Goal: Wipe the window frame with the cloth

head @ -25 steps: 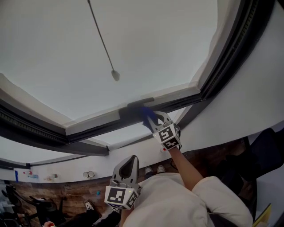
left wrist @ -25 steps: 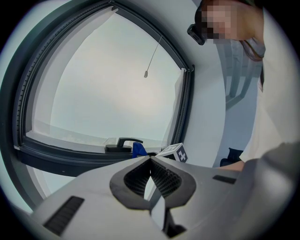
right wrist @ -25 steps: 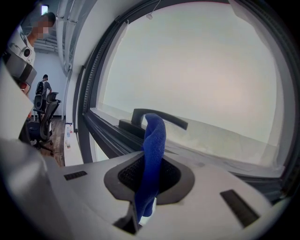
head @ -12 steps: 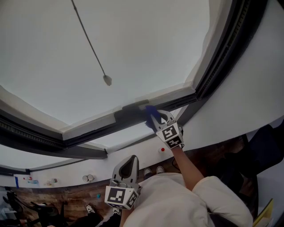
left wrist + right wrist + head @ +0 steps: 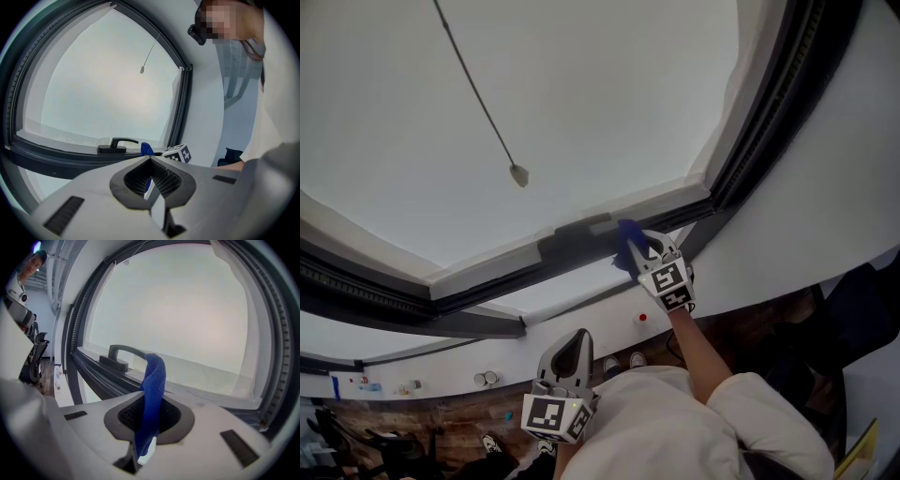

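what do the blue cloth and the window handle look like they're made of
Blue cloth: soft matte textile, likely microfibre; fine knitted texture, limp fold. Window handle: smooth, dark grey, slight sheen; painted metal or hard plastic, cannot tell which.

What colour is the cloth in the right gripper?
Blue; the cloth shows best in the right gripper view.

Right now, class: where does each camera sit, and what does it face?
Head view: on the head, facing the window frame; left tool, right tool, forearm show.
Left tool view: on that tool, facing the window handle; shut jaws, shirt show.
Right tool view: on that tool, jaws gripping blue cloth.
Shared: window handle, blue cloth.
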`<move>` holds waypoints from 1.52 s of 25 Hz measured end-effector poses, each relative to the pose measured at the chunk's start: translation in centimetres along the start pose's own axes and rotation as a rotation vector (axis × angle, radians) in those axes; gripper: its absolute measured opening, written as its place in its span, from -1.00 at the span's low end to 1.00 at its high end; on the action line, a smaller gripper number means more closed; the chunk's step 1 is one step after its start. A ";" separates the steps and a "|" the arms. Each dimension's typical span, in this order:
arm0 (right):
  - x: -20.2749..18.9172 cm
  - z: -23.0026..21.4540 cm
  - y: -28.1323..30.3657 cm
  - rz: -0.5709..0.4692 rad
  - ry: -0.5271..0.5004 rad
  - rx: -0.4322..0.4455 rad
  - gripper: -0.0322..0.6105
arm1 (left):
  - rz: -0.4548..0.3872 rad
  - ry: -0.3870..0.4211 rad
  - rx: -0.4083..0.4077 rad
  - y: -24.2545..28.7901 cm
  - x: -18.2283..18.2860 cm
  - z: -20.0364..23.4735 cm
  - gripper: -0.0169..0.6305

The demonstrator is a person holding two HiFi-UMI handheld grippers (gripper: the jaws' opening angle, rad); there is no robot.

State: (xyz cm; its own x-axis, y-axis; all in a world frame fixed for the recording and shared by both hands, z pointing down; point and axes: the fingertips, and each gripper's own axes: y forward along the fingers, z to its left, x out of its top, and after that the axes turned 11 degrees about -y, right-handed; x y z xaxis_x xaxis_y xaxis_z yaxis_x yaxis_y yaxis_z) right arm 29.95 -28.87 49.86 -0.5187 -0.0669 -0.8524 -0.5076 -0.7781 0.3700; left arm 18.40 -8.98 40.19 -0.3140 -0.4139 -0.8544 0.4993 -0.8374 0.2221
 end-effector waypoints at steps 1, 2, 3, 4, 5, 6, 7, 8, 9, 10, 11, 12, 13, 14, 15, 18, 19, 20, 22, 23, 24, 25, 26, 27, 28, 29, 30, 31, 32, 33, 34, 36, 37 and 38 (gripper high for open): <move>-0.2 -0.3 -0.1 0.002 0.003 -0.006 -0.76 | 0.001 -0.001 -0.002 0.1 0.0 -0.1 -0.92; -0.3 -0.6 -0.2 0.003 0.006 -0.011 -0.76 | 0.002 -0.001 -0.004 0.2 -0.1 -0.1 -0.92; -0.5 -0.9 -0.3 0.005 0.011 -0.018 -0.76 | 0.003 0.000 -0.006 0.3 -0.1 -0.2 -0.92; -0.7 -1.2 -0.5 0.006 0.015 -0.024 -0.76 | 0.004 0.000 -0.007 0.4 -0.1 -0.2 -0.92; -0.9 -1.6 -0.6 0.008 0.019 -0.031 -0.76 | 0.005 0.000 -0.009 0.5 -0.1 -0.3 -0.92; -1.1 -1.9 -0.7 0.011 0.022 -0.038 -0.76 | 0.006 0.001 -0.011 0.6 -0.1 -0.3 -0.92; -1.3 -2.3 -0.9 0.014 0.024 -0.045 -0.76 | 0.006 0.001 -0.014 0.8 -0.1 -0.4 -0.92; -1.5 -2.7 -1.0 0.017 0.027 -0.052 -0.76 | 0.007 0.001 -0.017 0.9 -0.1 -0.5 -0.92; -1.7 -3.1 -1.1 0.019 0.031 -0.059 -0.76 | 0.008 0.001 -0.021 1.1 -0.1 -0.5 -0.92; -1.9 -3.4 -1.3 0.021 0.034 -0.065 -0.76 | 0.010 0.002 -0.024 1.2 -0.1 -0.6 -0.92; -2.1 -3.7 -1.4 0.023 0.037 -0.070 -0.76 | 0.012 0.002 -0.027 1.4 -0.1 -0.7 -0.92; -2.3 -4.1 -1.5 0.025 0.040 -0.076 -0.76 | 0.014 0.002 -0.030 1.6 -0.1 -0.7 -0.92; -2.5 -4.4 -1.6 0.026 0.045 -0.083 -0.76 | 0.016 0.001 -0.033 1.7 -0.1 -0.8 -0.92; -2.7 -4.8 -1.7 0.028 0.051 -0.091 -0.76 | 0.017 0.002 -0.036 1.9 -0.1 -0.9 -0.92; -2.9 -5.3 -1.9 0.030 0.059 -0.101 -0.76 | 0.017 0.002 -0.038 2.0 -0.1 -1.0 -0.92; -3.6 -6.5 -2.4 0.037 0.072 -0.125 -0.76 | 0.020 0.000 -0.040 2.3 -0.1 -1.1 -0.92; -3.8 -6.9 -2.5 0.040 0.073 -0.133 -0.76 | 0.020 0.000 -0.040 2.4 0.0 -1.1 -0.92; -4.0 -7.3 -2.6 0.043 0.074 -0.141 -0.76 | 0.020 0.001 -0.041 2.5 0.0 -1.1 -0.92; -4.4 -8.0 -2.8 0.048 0.080 -0.156 -0.76 | 0.020 0.004 -0.045 2.8 0.0 -1.1 -0.92; -4.6 -8.3 -3.0 0.051 0.083 -0.163 -0.76 | 0.021 0.005 -0.047 2.9 0.0 -1.2 -0.92; -4.7 -8.6 -3.1 0.053 0.085 -0.169 -0.76 | 0.022 0.005 -0.047 2.9 0.0 -1.2 -0.92; -4.9 -8.9 -3.2 0.054 0.087 -0.175 -0.76 | 0.024 0.004 -0.047 3.0 0.0 -1.3 -0.92; -5.1 -9.3 -3.3 0.056 0.088 -0.182 -0.76 | 0.025 0.003 -0.047 3.1 0.0 -1.3 -0.92; -5.3 -9.6 -3.5 0.057 0.088 -0.189 -0.76 | 0.024 0.003 -0.048 3.1 0.0 -1.3 -0.92; -5.4 -10.0 -3.6 0.060 0.089 -0.196 -0.76 | 0.024 0.004 -0.049 3.2 0.0 -1.4 -0.92; -5.6 -10.4 -3.7 0.062 0.090 -0.203 -0.76 | 0.023 0.005 -0.050 3.3 0.0 -1.4 -0.92; -5.8 -10.8 -3.9 0.064 0.093 -0.211 -0.76 | 0.023 0.006 -0.050 3.3 0.0 -1.4 -0.92; -6.0 -11.1 -4.0 0.066 0.096 -0.218 -0.76 | 0.023 0.007 -0.050 3.3 0.0 -1.4 -0.92; -6.2 -11.4 -4.1 0.068 0.099 -0.223 -0.76 | 0.023 0.007 -0.049 3.4 0.1 -1.4 -0.92; -6.3 -11.6 -4.1 0.070 0.101 -0.227 -0.76 | 0.023 0.006 -0.048 3.4 0.1 -1.4 -0.92; -6.4 -11.8 -4.2 0.071 0.102 -0.230 -0.76 | 0.023 0.005 -0.047 3.4 0.1 -1.4 -0.92; -6.7 -12.3 -4.4 0.074 0.104 -0.239 -0.76 | 0.023 0.004 -0.045 3.4 0.1 -1.4 -0.92; -6.8 -12.5 -4.5 0.076 0.106 -0.244 -0.76 | 0.023 0.004 -0.044 3.5 0.1 -1.4 -0.92; -6.9 -12.8 -4.6 0.077 0.109 -0.250 -0.76 | 0.022 0.005 -0.044 3.5 0.1 -1.4 -0.92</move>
State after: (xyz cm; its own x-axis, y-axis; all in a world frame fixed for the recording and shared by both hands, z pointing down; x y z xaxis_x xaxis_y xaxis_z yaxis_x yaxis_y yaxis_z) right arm 44.69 -32.82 49.35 -0.4657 -0.1882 -0.8647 -0.2770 -0.8970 0.3444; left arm 21.22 -11.44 40.21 -0.2983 -0.4303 -0.8519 0.5410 -0.8116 0.2205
